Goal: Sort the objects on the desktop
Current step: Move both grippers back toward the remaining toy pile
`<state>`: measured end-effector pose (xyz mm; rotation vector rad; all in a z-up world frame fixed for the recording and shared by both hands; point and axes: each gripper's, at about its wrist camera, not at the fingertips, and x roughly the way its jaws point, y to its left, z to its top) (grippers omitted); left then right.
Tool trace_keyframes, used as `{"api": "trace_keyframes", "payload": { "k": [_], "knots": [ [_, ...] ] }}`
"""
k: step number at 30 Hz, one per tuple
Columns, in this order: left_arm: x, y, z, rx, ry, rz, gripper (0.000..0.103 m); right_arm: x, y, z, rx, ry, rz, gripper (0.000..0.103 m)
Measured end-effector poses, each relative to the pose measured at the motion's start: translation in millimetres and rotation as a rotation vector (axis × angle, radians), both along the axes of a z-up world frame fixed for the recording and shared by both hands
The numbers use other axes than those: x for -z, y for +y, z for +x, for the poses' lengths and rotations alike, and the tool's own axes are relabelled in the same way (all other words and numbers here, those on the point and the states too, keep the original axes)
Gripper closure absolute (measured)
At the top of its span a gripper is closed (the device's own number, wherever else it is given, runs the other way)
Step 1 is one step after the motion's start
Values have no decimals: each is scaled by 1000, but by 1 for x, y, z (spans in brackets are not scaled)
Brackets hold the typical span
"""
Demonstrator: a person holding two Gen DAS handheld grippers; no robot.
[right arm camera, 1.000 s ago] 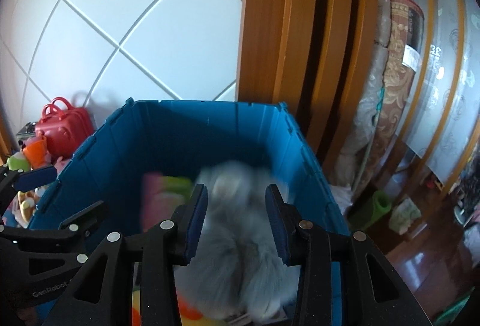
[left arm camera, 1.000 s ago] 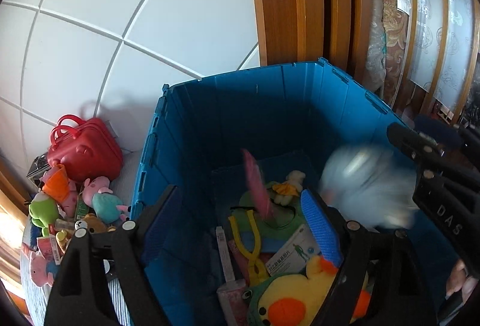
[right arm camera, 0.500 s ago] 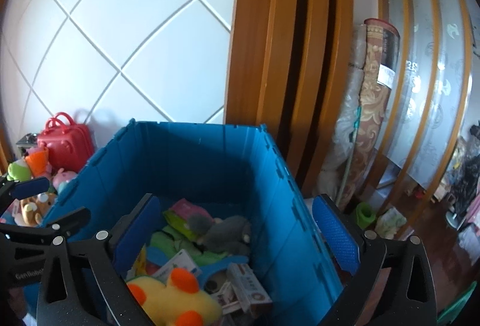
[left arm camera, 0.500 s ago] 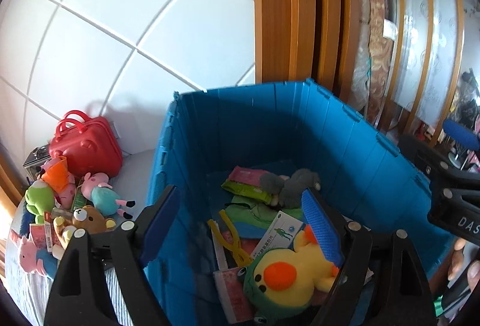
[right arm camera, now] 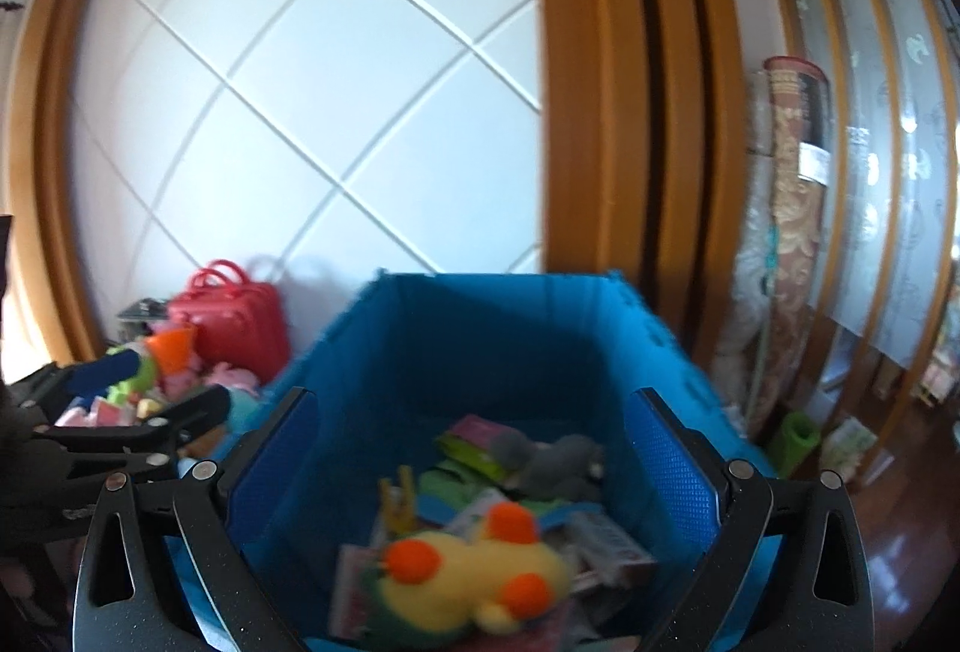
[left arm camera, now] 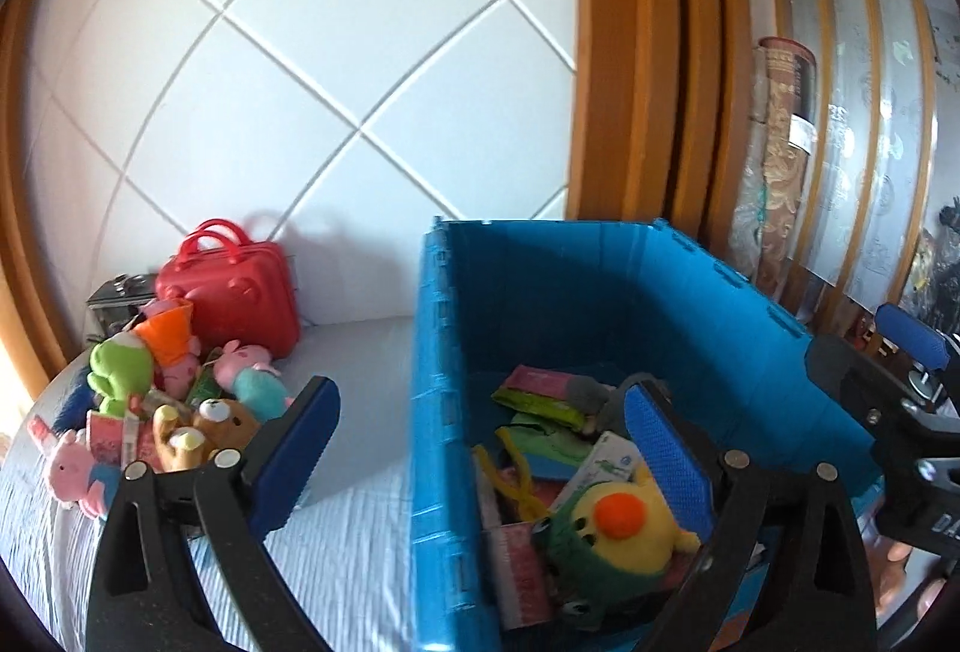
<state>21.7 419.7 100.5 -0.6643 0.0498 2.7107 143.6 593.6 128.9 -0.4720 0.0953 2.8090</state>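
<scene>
A blue crate (left arm camera: pixel 444 352) stands on the bed, seen from the near side in both wrist views. Inside lie a grey plush (right arm camera: pixel 552 460), a pink and green packet (left arm camera: pixel 534 391), a yellow duck plush (left arm camera: pixel 618 526) and several boxes. My left gripper (left arm camera: pixel 480 442) hovers at the crate's left wall, its jaws opening with nothing held between them. Over the crate's near rim my right gripper (right arm camera: pixel 477 454) stands wide open and empty. The same duck (right arm camera: pixel 474 568) sits low in the right wrist view.
Left of the crate a heap of small plush toys (left arm camera: pixel 180 412) lies on the striped sheet (left arm camera: pixel 348 532). A red case (left arm camera: pixel 234 292) stands behind them by the white panelled wall. Wooden door frames and a rolled rug (right arm camera: pixel 798 232) are to the right.
The right gripper opened and let go of the grey plush, which now lies in the crate beside the pink packet. Both grippers drew back from the crate, and the left swung left.
</scene>
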Motion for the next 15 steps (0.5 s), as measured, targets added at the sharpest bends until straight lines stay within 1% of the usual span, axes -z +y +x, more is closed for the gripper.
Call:
{"api": "trace_keyframes", "payload": {
  "k": [6,9,13,15],
  "knots": [
    [8,-51,-6,-65,1,-1,6,-3,-45,-17,-83,42,-11,0],
    [15,-78,-12,-99,-11,3,6,-4,-69,-30,-132,49,-22,0],
    [25,-124,-23,-148,-23,16,6,-4,-108,-54,-192,45,-23,0],
    [31,-146,-27,-164,-21,9,6,-3,-126,-64,-209,43,-20,0]
  ]
}}
